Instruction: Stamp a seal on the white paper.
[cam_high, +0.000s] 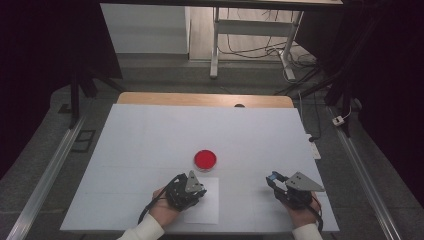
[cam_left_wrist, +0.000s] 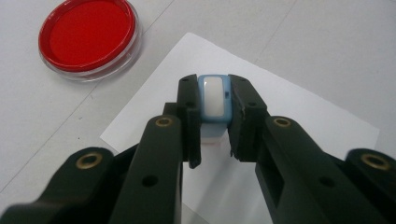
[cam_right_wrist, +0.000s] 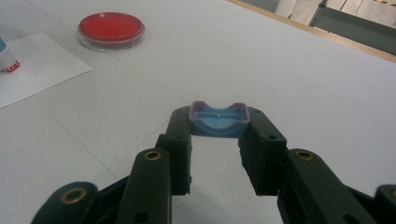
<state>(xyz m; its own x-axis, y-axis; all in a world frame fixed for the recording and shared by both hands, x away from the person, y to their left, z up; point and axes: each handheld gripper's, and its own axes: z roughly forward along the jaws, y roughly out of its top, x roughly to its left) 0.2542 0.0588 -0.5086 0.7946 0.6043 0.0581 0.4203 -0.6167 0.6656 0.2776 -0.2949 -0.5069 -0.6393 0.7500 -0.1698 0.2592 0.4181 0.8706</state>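
Observation:
In the left gripper view, my left gripper (cam_left_wrist: 215, 95) is shut on a small blue stamp with a white top (cam_left_wrist: 215, 100). The stamp stands with its base on a white sheet of paper (cam_left_wrist: 299, 121). From above, the left gripper (cam_high: 192, 189) sits over that paper (cam_high: 207, 210), just below a round red ink pad in a clear dish (cam_high: 205, 159). My right gripper (cam_right_wrist: 218, 128) is shut on a blue cap (cam_right_wrist: 218, 120) and holds it just above the table. In the high view the right gripper (cam_high: 274, 181) is at the lower right.
The table is covered by a white board (cam_high: 150, 135) with a wooden edge (cam_high: 200, 98) at the far side. Beyond it stand a desk frame (cam_high: 250, 30) and loose cables on the floor. The ink pad (cam_right_wrist: 111, 27) lies far left of the right gripper.

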